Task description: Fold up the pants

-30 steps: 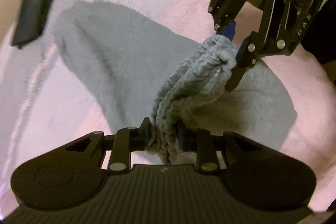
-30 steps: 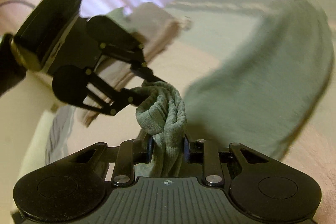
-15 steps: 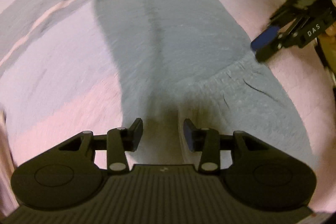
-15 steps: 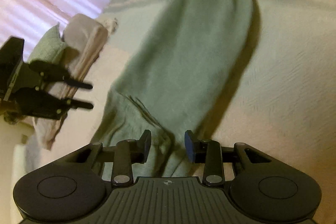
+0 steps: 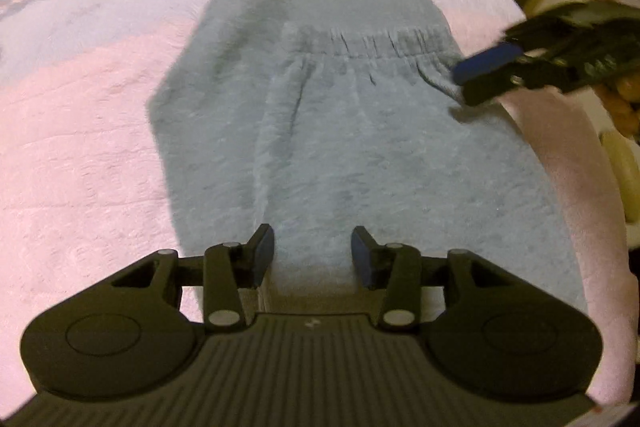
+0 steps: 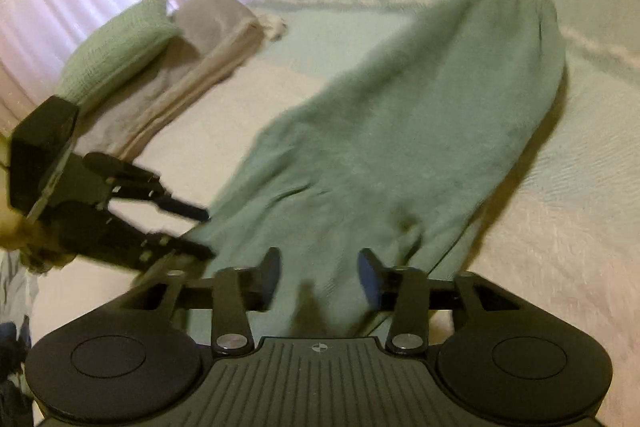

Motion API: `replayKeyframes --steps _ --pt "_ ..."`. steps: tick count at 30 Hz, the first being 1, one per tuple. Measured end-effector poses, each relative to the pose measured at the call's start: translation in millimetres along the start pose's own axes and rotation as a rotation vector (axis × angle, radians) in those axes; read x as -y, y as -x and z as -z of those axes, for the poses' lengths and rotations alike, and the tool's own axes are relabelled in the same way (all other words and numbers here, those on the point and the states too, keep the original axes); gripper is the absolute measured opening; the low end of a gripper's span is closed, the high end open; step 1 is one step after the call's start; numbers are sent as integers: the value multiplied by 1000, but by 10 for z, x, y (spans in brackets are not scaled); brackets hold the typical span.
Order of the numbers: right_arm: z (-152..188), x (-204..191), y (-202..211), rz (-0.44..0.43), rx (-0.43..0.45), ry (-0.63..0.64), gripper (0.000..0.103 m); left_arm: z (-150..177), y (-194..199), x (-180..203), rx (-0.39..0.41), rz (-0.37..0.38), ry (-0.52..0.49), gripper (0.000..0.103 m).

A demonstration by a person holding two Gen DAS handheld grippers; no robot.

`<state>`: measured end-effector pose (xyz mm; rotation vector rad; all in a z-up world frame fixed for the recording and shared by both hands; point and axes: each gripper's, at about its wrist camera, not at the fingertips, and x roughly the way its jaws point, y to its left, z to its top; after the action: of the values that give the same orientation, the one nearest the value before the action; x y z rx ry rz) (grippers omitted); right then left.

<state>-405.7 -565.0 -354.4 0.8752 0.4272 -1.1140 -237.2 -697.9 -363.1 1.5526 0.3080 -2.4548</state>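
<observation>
Pants point(image 5: 360, 131) flat on bed point(image 5: 80, 155), one fold laid. Left tool point(image 5: 313, 253), right tool point(image 6: 319, 273): both apart, empty. Next: regrip for second fold.

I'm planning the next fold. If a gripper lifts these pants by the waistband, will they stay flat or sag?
The pants will probably sag: they look soft and fleecy, lying limp on the bed. The gathered waistband likely bunches when pinched. The fuzzy surface should grip rather than slip.

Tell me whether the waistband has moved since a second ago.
Yes. The waistband was bunched up between both closed grippers; now it lies spread flat on the folded pants, away from the open left gripper.
</observation>
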Motion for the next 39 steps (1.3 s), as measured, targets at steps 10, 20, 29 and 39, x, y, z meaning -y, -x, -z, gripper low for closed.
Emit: replayKeyframes --steps 10,20,29,39 --pt "1190 -1733 -100 149 -122 675 63 966 748 710 74 -125 -380 65" --pt "1876 -1871 -607 410 -110 1131 63 1688 198 1170 124 -331 -952 79" --pt "1905 -1781 -663 474 -108 1197 44 1881 -257 1048 182 -488 -1215 60" --pt "1309 -1802 -20 333 -105 977 17 1710 93 1052 132 -380 -1140 19"
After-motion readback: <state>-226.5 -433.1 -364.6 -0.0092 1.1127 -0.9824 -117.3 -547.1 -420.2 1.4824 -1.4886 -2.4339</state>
